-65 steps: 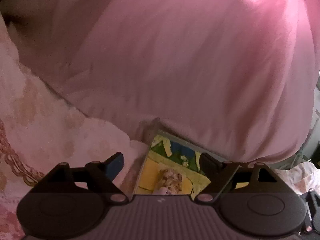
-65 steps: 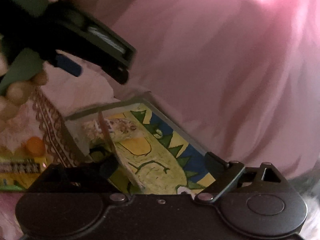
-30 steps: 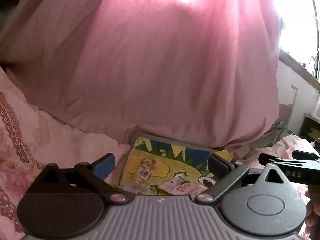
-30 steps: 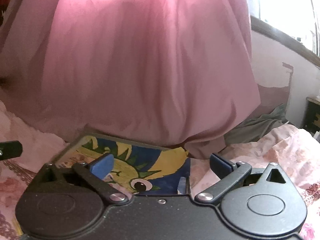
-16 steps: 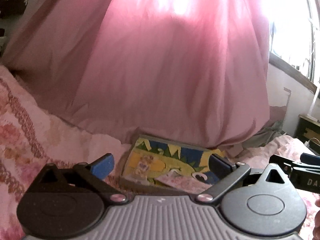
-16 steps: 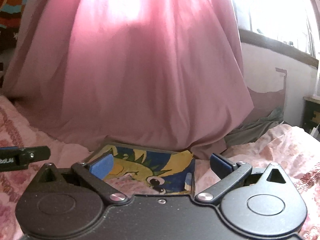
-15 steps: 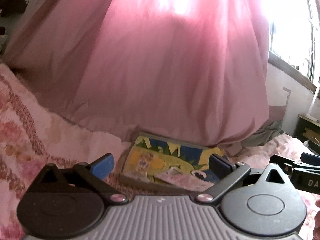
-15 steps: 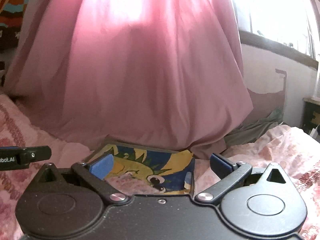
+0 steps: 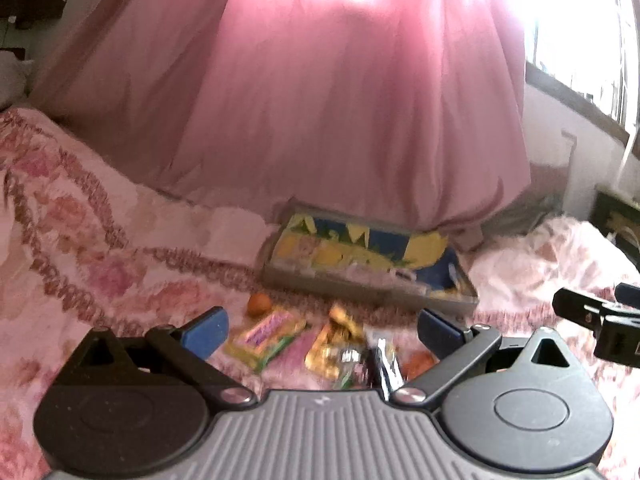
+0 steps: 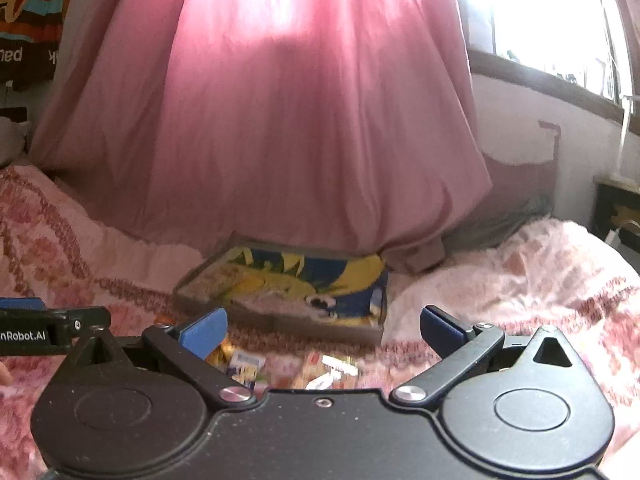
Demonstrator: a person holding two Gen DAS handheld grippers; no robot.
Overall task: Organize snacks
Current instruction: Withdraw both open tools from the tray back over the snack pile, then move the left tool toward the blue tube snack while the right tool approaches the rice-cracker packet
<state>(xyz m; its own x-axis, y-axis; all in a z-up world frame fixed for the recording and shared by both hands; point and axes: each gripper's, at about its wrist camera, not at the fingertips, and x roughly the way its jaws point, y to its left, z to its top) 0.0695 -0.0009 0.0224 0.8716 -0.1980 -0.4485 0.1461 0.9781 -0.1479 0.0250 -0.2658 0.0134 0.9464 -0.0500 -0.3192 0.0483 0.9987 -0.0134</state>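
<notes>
Both tools, my left tool [image 9: 320, 326] and my right tool [image 10: 322, 324], hang spread wide and empty above the bed [image 9: 100, 272]. Loose snack packets [image 9: 312, 340] and a small orange ball [image 9: 258, 304] lie on the floral bedspread just in front of the cartoon-printed tray [image 9: 360, 284]; more snacks sit inside the tray. Behind the tray hangs a pink curtain [image 10: 300, 120].

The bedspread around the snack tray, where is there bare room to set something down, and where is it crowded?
Bare floral bedspread lies left of the tray, and more of it lies right of the tray in the right wrist view. Inside, the tray's blue right end looks free. It is crowded in front of the tray, where the snack packets and an orange ball lie.
</notes>
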